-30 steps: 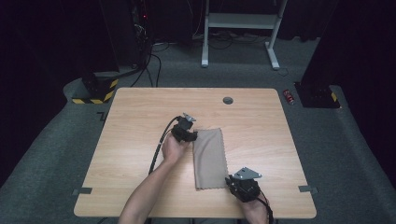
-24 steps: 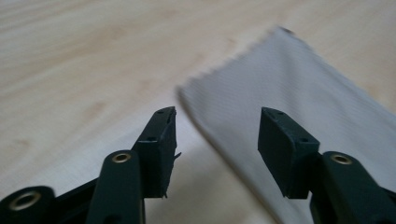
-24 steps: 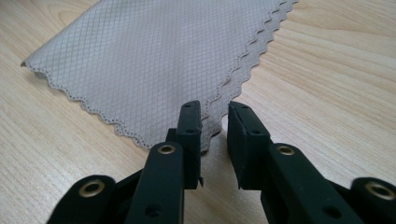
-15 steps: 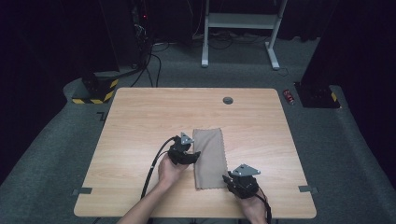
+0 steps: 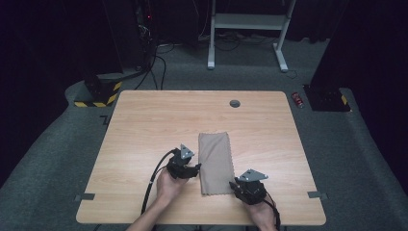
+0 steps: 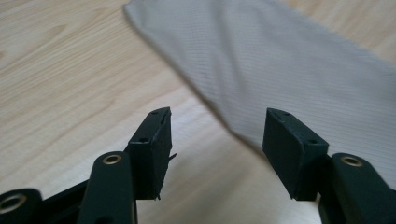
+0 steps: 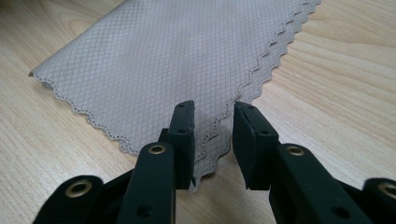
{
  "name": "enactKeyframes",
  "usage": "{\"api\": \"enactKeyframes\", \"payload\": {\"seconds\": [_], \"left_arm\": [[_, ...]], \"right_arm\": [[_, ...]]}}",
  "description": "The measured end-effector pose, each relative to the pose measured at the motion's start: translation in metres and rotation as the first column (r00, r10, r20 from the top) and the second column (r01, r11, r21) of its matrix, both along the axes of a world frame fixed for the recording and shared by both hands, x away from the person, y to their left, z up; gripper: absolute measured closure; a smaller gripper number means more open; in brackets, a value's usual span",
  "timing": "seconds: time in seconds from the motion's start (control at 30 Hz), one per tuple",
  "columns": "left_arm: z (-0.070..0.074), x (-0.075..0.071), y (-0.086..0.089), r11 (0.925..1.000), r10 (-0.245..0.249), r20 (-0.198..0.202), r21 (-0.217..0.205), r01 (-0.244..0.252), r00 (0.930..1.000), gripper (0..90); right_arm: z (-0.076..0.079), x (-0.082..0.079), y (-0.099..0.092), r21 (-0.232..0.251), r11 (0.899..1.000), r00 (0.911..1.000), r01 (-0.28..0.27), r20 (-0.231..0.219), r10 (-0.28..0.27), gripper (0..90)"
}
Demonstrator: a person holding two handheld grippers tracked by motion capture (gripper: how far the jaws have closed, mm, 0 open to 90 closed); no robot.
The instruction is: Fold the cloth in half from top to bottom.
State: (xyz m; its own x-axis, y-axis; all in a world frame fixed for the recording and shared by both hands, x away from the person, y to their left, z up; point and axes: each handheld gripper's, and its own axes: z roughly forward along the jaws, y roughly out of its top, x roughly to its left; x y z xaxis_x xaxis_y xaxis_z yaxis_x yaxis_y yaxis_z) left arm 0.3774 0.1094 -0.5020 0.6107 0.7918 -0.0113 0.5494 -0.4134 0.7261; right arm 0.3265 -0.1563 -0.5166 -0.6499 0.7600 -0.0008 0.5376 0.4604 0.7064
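The cloth [image 5: 216,162] lies folded into a narrow strip on the bench [image 5: 144,125], so a further fold looks left, with the left hand-held gripper [image 6: 217,135] open just beside its long edge, its jaws having just widened, and the right hand-held gripper [image 7: 213,140] part-open over its near corner, gripping nothing

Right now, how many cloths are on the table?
1. A folded beige cloth lies flat on the table toward the near edge, between the left gripper and the right gripper. Its fold shows two layers.
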Motion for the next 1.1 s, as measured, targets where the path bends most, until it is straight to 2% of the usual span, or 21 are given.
{"api": "enactKeyframes", "payload": {"seconds": [0.13, 0.3, 0.43, 0.53, 0.73, 0.87, 0.9, 1.1], "left_arm": [[0.001, -0.021, -0.006, 0.9984, -0.057, -0.004, 0.000, 0.057, 0.9984, 41.7], [-0.004, -0.038, -0.010, 0.9973, -0.073, -0.018, -0.006, 0.073, 0.9972, 41.0], [-0.010, -0.042, -0.012, 0.9974, -0.071, -0.039, 0.009, 0.072, 0.9967, 40.4], [-0.014, -0.046, -0.014, 0.9966, -0.068, -0.037, 0.045, 0.069, 0.9970, 40.1], [-0.015, -0.053, -0.012, 0.9978, -0.057, -0.023, 0.032, 0.058, 0.9981, 39.8], [-0.015, -0.054, -0.011, 0.9971, -0.056, -0.008, 0.050, 0.057, 0.9984, 39.9], [-0.016, -0.055, -0.012, 0.9982, -0.051, -0.022, 0.031, 0.052, 0.9985, 39.9], [-0.014, -0.054, -0.009, 0.9973, -0.057, -0.034, 0.045, 0.059, 0.9978, 40.1]], "right_arm": [[0.001, 0.000, 0.002, 0.002, 1.000, 1.0000, -0.002, -0.003, 0.002, 68.7], [0.000, 0.002, 0.004, 0.001, 1.000, 1.0000, -0.001, -0.009, 0.001, 68.0], [0.000, 0.002, 0.000, 0.001, 1.000, 0.9999, 0.006, -0.015, -0.006, 66.8], [0.000, 0.000, -0.004, 0.001, 1.000, 0.9998, 0.013, -0.017, -0.013, 66.5], [-0.002, -0.003, -0.008, 0.011, 1.000, 0.9999, 0.013, 0.004, -0.013, 66.4], [-0.004, -0.007, -0.007, 0.015, 1.000, 0.9996, 0.013, 0.026, -0.013, 69.4], [-0.005, -0.008, -0.007, 0.018, 1.000, 0.9995, 0.015, 0.028, -0.015, 70.8], [-0.004, -0.009, -0.004, 0.012, 1.000, 0.9998, 0.001, 0.021, -0.002, 74.5]]}}
